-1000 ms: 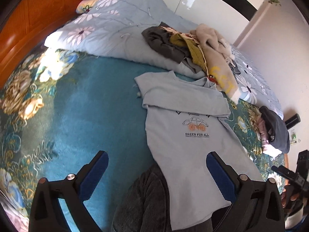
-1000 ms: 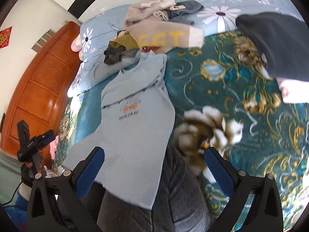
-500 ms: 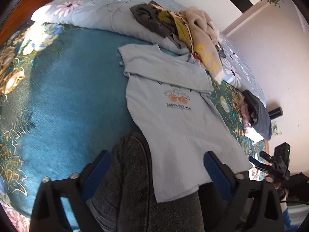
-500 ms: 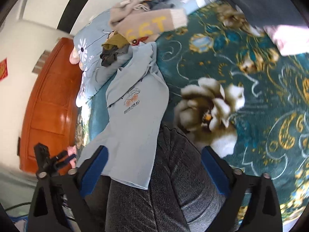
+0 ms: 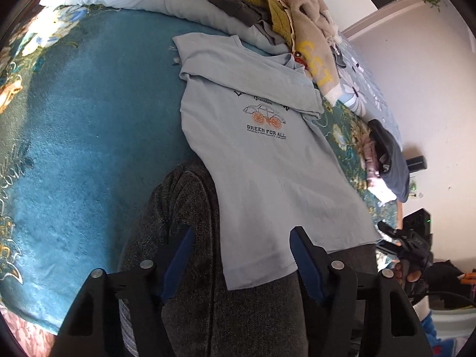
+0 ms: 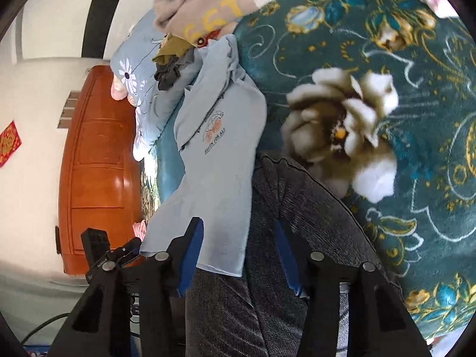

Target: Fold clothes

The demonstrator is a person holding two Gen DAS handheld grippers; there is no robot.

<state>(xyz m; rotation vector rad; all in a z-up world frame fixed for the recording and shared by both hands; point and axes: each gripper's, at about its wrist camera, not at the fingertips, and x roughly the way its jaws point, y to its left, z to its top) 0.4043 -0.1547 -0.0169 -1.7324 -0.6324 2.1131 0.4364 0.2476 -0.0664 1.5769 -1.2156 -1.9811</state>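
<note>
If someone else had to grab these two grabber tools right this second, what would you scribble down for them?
Left gripper: jaws have just been closing, not yet pinching; the hem of the light blue T-shirt lies between them.
Right gripper: same, jaws have just been closing around the other hem corner, no grip yet.
The T-shirt lies print-up on the teal blanket, its lower end draped over the person's knee. One sleeve is already folded across the chest.
Unfolded clothes pile waits on the floral quilt; the dark garment sits at the bed's edge.
Left: pinch both hem corners, fold the shirt up, then do the pile.
</note>
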